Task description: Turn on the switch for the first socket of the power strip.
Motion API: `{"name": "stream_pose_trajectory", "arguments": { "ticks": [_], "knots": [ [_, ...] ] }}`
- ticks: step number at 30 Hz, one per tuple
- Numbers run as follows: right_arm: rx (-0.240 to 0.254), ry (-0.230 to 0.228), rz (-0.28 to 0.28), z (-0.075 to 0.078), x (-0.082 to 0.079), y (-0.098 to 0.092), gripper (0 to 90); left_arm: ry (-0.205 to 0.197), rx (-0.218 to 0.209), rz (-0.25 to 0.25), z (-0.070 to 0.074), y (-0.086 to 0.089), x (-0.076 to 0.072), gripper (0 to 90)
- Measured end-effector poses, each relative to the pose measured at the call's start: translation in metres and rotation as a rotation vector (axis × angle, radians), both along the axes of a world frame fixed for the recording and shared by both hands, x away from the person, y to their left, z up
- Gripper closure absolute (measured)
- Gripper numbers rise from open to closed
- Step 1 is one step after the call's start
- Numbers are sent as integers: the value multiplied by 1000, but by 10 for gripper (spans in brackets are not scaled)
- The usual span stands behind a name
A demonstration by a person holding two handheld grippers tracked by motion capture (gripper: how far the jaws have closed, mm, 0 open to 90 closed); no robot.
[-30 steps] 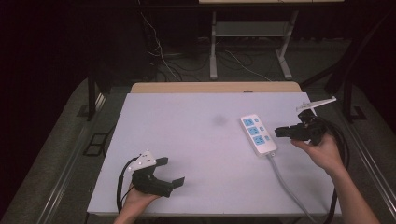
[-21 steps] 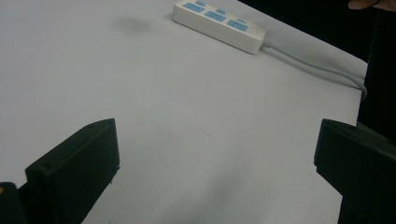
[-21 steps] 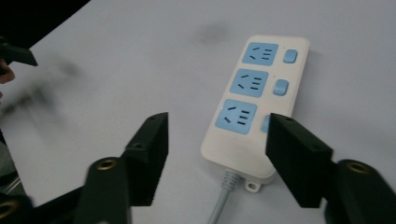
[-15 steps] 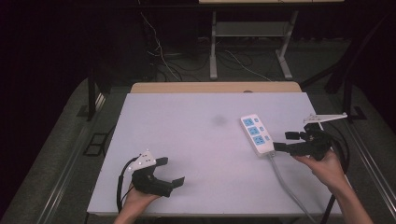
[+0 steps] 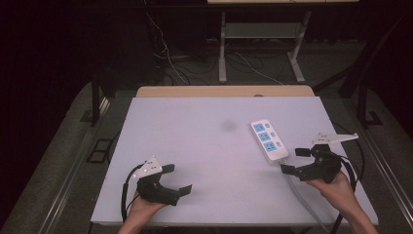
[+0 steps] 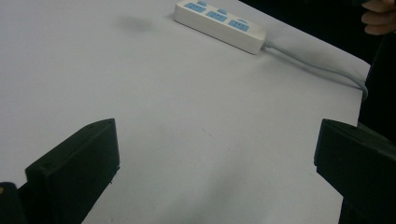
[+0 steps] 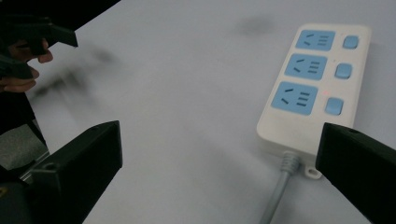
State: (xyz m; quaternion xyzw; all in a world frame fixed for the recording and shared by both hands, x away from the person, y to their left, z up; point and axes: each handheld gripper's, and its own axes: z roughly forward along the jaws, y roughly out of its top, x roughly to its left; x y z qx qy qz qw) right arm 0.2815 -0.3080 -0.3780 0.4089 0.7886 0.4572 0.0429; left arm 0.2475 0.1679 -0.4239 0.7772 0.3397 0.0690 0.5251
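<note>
Power strip (image 5: pixel 269 140) lies flat at right of centre on the white table (image 5: pixel 209 146), both our grippers standing off it.

At lower left of the high view we rest the left gripper (image 5: pixel 176 179) near the table's front edge, jaws spread wide and empty, seemingly parked clear of the work. At right, the right gripper (image 5: pixel 295 160) sits just beside the strip's cord end (image 7: pixel 285 173), jaws wide apart, holding nothing, and lined up, we judge, to reach its three blue sockets.
</note>
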Motion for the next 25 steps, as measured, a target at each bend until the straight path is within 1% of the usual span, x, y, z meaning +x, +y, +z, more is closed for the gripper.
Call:
{"name": "stream_pose_trajectory", "arguments": {
  "ticks": [5, 9, 14, 21, 25],
  "knots": [
    [11, 0, -6, -14, -10, 0, 1, 0, 4, -2, 0, 0, 0, 0],
    [22, -14, -14, -23, -17, 0, 1, 1, 4, -2, 0, 0, 0, 0],
    [30, -10, -8, -33, -23, 1, 1, 2, 9, -5, 0, -1, 0, 0],
    [19, -8, 12, -40, -31, 7, 1, 6, 7, -2, -1, 0, 0, 0],
    [26, -7, 14, -42, -33, 7, 1, 8, 10, -6, -1, 0, 1, 0]
  ]
}}
